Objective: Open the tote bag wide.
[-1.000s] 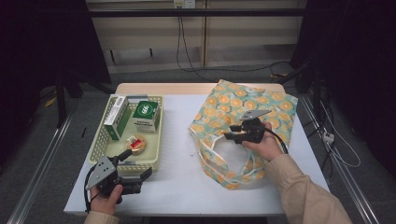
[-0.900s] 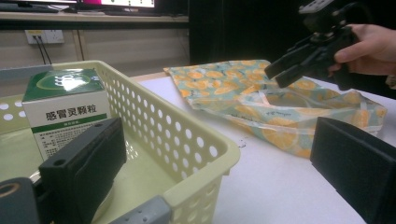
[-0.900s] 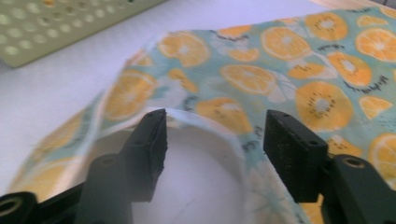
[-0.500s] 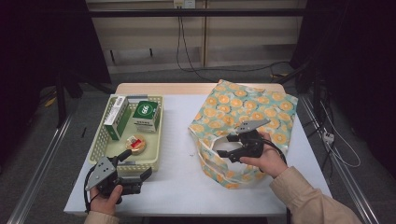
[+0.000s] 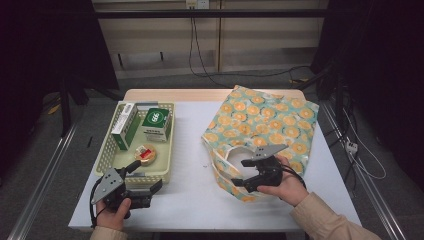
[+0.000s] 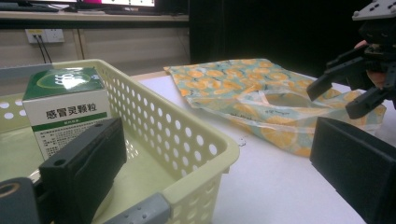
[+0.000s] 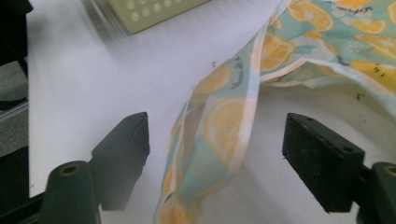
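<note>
The orange-print bag (image 5: 265, 132) is lying flat on the right half of the table (image 5: 190, 200), and its handle loop (image 7: 219, 140) is running up between the wide-standing jaws of the right gripper (image 5: 246, 172), touching neither pad; those jaws have just been opening. The left gripper (image 5: 147, 192) is resting by the basket (image 5: 111, 150), jaws apart on nothing. A green box (image 6: 65, 109) in the basket is showing "感冒灵颗粒".
</note>
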`<action>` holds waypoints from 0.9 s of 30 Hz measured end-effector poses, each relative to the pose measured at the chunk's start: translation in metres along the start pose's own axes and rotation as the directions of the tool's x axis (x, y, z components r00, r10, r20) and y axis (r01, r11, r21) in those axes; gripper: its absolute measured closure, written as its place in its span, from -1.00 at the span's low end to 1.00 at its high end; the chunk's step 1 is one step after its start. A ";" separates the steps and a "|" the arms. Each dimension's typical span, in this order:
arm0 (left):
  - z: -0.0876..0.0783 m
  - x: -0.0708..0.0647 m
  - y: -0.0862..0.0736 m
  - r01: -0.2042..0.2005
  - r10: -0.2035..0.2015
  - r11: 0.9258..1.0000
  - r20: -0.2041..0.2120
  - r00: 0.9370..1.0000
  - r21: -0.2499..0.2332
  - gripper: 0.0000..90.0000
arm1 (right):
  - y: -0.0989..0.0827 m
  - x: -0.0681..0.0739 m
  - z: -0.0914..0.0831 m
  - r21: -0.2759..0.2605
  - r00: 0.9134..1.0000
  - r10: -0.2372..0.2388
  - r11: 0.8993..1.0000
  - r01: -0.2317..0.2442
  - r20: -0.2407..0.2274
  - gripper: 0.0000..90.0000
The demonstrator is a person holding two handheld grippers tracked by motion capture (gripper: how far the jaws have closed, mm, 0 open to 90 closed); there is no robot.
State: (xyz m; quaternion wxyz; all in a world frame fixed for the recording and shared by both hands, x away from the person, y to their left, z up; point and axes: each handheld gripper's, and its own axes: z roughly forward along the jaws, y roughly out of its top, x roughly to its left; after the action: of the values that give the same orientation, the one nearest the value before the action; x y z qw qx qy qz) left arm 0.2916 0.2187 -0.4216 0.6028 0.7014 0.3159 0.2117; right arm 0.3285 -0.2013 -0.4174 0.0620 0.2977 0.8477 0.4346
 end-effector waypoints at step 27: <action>-0.003 0.005 0.000 0.012 -0.013 1.000 -0.015 1.000 -0.006 -0.93 | -0.014 -0.005 -0.007 -0.027 0.999 0.018 0.999 -0.020 -0.043 1.00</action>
State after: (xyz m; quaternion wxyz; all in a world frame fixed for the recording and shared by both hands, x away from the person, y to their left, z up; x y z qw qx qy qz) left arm 0.2925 0.2243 -0.4217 0.6040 0.6959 0.3241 0.2142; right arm 0.3232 -0.2151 -0.4248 0.0440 0.2955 0.8399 0.4531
